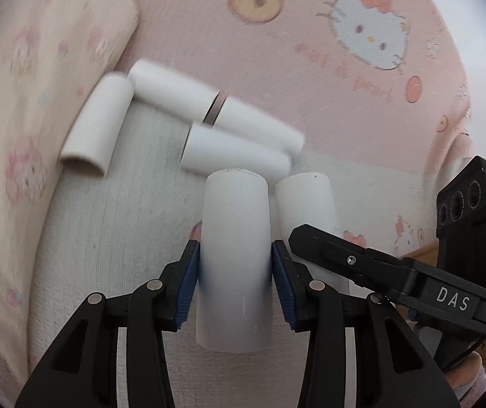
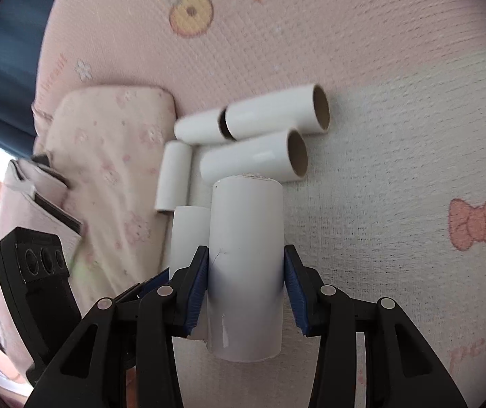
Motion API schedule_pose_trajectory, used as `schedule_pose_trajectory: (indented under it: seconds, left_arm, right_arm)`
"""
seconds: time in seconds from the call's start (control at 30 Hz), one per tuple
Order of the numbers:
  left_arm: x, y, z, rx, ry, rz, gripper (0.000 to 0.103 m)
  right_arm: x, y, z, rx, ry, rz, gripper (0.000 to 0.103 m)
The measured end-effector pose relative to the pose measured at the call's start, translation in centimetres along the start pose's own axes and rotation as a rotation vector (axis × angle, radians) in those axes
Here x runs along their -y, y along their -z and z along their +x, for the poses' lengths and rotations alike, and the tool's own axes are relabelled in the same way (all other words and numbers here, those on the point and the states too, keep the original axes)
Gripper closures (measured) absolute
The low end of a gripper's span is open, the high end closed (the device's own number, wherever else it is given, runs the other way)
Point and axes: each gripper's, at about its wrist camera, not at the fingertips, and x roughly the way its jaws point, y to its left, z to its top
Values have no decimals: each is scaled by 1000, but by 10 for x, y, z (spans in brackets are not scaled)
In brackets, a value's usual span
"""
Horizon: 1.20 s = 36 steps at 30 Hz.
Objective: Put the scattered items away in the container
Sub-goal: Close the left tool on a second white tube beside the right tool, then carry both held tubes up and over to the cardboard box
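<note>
I see six white cardboard tubes: two (image 1: 234, 258) (image 2: 246, 265) held upright side by side, four (image 2: 253, 158) lying near the pink mattress's pillow-side edge.

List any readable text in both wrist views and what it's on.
"DAS": white letters on the right gripper body, seen in the left wrist view.
Pink script on the pink sheet, near the cat face print: too blurred to read.
Pink script at the sheet's edges in the right wrist view: cut off, unreadable.
White tubes: no text.

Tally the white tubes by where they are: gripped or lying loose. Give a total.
white tube held in the left gripper: 1
white tube held in the right gripper: 1
white tubes lying loose on the pink bedding: 4
Total: 6
</note>
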Motion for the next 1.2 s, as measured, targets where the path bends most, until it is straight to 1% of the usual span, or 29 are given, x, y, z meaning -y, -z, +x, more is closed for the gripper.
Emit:
schedule_pose_trajectory:
  seconds: [0.1, 0.17, 0.27, 0.4, 0.47, 0.63, 0.83, 0.97, 1.1, 1.2]
  left_arm:
    - [13, -2, -11, 24, 2, 33, 57]
    - [19, -3, -18, 37, 5, 45, 57]
    - [32, -4, -31, 78, 2, 52, 57]
    - [53, -7, -45, 99, 19, 77, 57]
    - [63, -6, -52, 112, 19, 102, 57]
    - [93, 3, -71, 159, -1, 189, 57]
    - [125, 8, -86, 179, -1, 264, 57]
    - [143, 12, -98, 192, 38, 285, 57]
    - [167, 19, -106, 208, 51, 356, 57]
    - [183, 25, -108, 213, 75, 394, 57]
  right_arm:
    - [-1, -1, -14, 27, -21, 14, 62]
    - [-4, -1, -28, 53, -11, 6, 62]
    - [-16, 1, -54, 105, 21, -43, 62]
    - [-22, 3, -82, 147, 14, -68, 62]
    - [-24, 4, -96, 164, 11, -78, 62]
    - [-29, 13, -128, 213, 43, -127, 62]
    - [-29, 24, -161, 263, 50, -151, 62]
    - [-26, 34, -185, 300, 59, -164, 62]
    - [-18, 48, -203, 326, 66, -153, 62]
    - [-11, 57, -214, 339, 63, -123, 62]
